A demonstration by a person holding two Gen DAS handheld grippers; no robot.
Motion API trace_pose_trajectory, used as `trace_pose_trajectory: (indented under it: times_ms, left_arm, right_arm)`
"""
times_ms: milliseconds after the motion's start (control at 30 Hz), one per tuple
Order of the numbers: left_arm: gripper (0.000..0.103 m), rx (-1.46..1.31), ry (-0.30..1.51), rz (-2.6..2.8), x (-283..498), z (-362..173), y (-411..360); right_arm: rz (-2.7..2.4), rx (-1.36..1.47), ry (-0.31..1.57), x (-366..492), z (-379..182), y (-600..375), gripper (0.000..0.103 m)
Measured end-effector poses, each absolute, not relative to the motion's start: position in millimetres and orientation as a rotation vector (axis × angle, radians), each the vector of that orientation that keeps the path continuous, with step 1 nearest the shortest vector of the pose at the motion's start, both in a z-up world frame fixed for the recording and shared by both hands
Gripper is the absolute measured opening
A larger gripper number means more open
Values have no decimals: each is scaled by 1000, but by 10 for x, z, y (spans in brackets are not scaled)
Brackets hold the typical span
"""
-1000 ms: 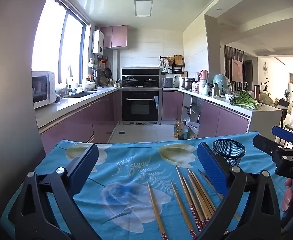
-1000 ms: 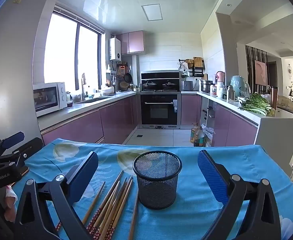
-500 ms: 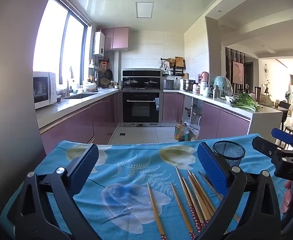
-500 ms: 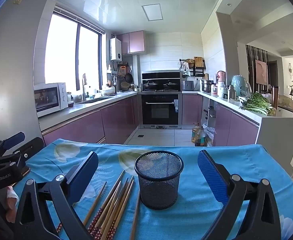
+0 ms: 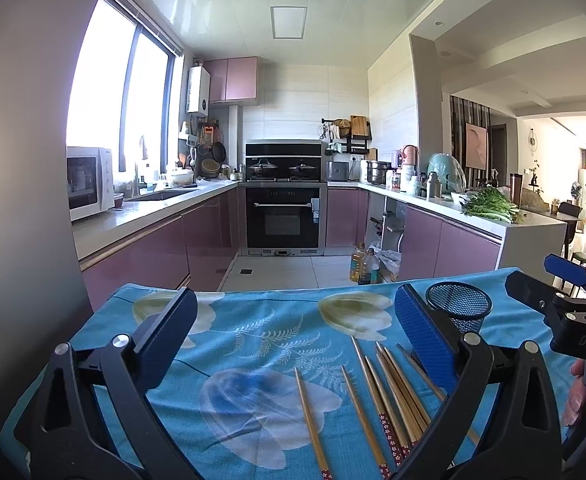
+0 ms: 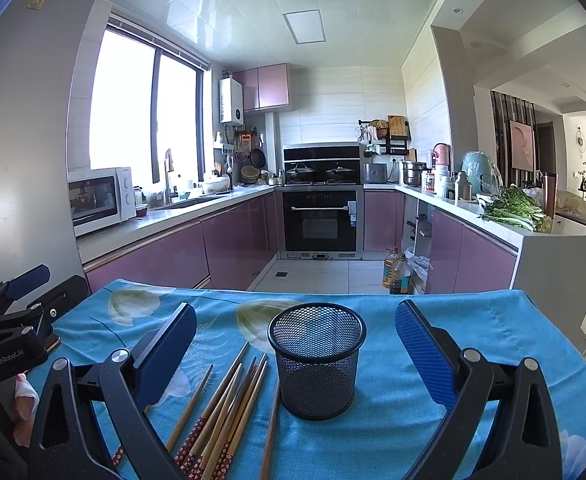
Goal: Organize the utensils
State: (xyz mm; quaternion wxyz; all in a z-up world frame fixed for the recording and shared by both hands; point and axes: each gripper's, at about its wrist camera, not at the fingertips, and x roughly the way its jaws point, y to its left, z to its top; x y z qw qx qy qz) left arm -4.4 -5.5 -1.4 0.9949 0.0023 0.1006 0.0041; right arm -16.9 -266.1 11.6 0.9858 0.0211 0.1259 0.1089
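Chopsticks (image 5: 389, 396) lie lengthwise ahead of left tool (image 5: 293, 340), nearer it; cup (image 6: 317, 356) prob. empty. Both tools released.

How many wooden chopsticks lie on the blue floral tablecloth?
7 wooden chopsticks: one apart, five bunched, one beside the black mesh cup; overlaps may hide more.

Wooden chopsticks (image 6: 229, 408); black wire-mesh holder (image 6: 317, 360); woven cloth (image 6: 393, 432).
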Motion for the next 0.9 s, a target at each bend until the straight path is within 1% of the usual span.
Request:
trace_pose_trajectory:
  times_ms: [900]
  left_arm:
    - [97, 28, 181, 16, -61, -7, -119]
  right_arm:
    - [215, 49, 254, -170, 96, -2670, 96]
